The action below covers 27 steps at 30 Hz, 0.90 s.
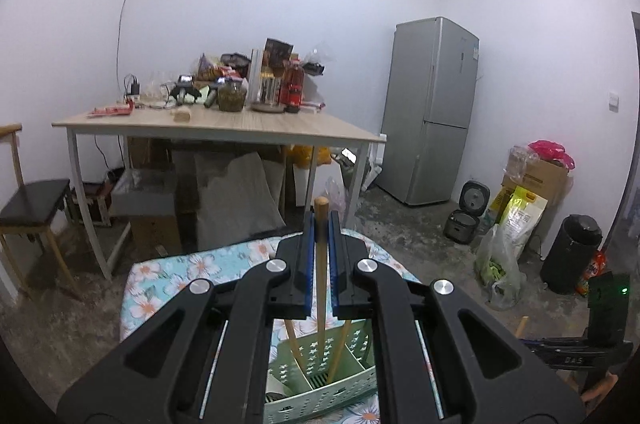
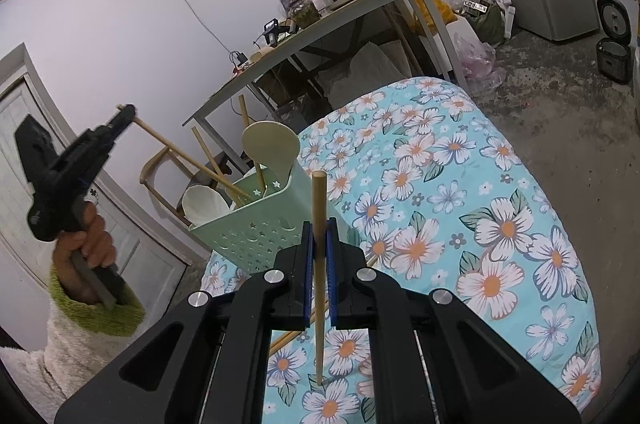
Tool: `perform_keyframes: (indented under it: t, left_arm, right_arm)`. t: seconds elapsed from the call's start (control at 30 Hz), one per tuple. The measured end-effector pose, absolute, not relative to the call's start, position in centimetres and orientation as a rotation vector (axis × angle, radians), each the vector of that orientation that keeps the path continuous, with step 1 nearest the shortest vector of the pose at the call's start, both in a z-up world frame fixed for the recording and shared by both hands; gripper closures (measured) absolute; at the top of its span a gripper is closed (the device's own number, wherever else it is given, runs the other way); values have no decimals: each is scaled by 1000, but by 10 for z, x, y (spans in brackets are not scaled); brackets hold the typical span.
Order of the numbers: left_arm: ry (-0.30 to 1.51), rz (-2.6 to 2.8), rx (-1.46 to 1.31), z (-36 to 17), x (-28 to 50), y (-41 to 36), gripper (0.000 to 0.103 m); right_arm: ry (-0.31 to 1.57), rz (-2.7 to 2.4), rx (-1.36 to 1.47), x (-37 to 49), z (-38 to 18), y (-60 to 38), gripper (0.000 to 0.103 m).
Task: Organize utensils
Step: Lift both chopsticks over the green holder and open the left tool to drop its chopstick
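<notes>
My left gripper point(image 1: 321, 224) clamps one wooden chopstick point(image 1: 321, 264) whose lower end stands in the mint-green perforated plastic caddy point(image 1: 320, 380), beside two more chopsticks. My right gripper point(image 2: 319, 224) pinches a second single chopstick point(image 2: 319, 264) above the floral blue tablecloth point(image 2: 460, 224). One cream wooden spoon point(image 2: 271, 148) and one white ladle point(image 2: 202, 204) sit in the caddy.

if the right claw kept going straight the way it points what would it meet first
Probably the flowered cloth: the right claw, shut on a chopstick, points just right of the green utensil basket, which it may clip; depth is unclear.
</notes>
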<state>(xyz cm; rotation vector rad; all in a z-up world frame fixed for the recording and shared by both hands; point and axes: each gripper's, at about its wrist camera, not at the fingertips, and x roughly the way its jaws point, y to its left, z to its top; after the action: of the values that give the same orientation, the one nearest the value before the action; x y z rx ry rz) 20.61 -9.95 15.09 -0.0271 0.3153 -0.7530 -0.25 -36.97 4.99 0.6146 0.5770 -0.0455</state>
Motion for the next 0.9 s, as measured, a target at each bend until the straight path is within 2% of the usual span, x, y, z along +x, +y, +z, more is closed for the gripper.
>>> perform_keyframes:
  t: [0.47, 0.5, 0.57, 0.63, 0.8, 0.9]
  left_arm:
    - [495, -762, -35, 92, 237, -103, 97]
    - [505, -765, -37, 90, 238, -101, 95]
    - [511, -767, -47, 88, 236, -97, 82]
    - [507, -767, -61, 89, 236, -94, 75]
    - [492, -770, -77, 94, 226, -87, 71]
    - [475, -775, -88, 100, 220, -82, 65]
  right_arm:
    - [586, -48, 624, 2, 47, -369, 97]
    - [587, -47, 624, 2, 47, -369, 97]
    - [587, -47, 622, 2, 47, -369, 97]
    - [585, -46, 621, 1, 47, -369, 97]
    - [578, -51, 615, 0, 49, -369, 97]
    - [568, -53, 603, -3, 53, -369, 97]
